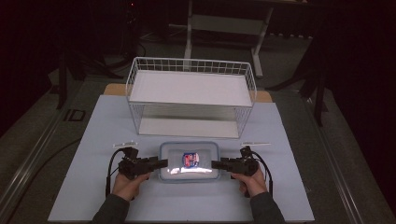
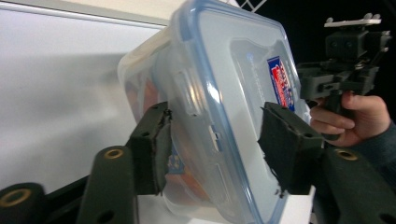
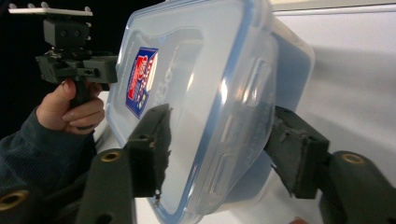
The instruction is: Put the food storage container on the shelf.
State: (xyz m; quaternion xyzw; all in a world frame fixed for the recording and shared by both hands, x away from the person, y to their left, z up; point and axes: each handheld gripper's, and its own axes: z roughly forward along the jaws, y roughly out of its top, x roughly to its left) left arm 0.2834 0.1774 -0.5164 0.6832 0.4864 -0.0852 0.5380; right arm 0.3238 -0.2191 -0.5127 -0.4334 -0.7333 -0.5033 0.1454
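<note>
Container (image 1: pixel 189 161) near tabletop (image 1: pixel 102 140) front edge; left gripper (image 1: pixel 161 164) and right gripper (image 1: pixel 215 164) jaws clamped on its opposite ends.

The high view is dim. The room around the bench (image 1: pixel 93 186) is almost black, and only the pale bench top and the white wire shelf (image 1: pixel 191 88) look bright, as if the light comes from above. A strong white shine sits on the lid of the plastic box (image 1: pixel 189 161) — it hides part of the lid. The shelf throws a soft grey shadow under itself. The high view is a bit grainy and soft.

The left and right gripper views are brighter. The box (image 2: pixel 219 93) has long white streaks of glare along its edge. The near black parts at the bottom are blurry — things at the edges look stretched and bent.
</note>
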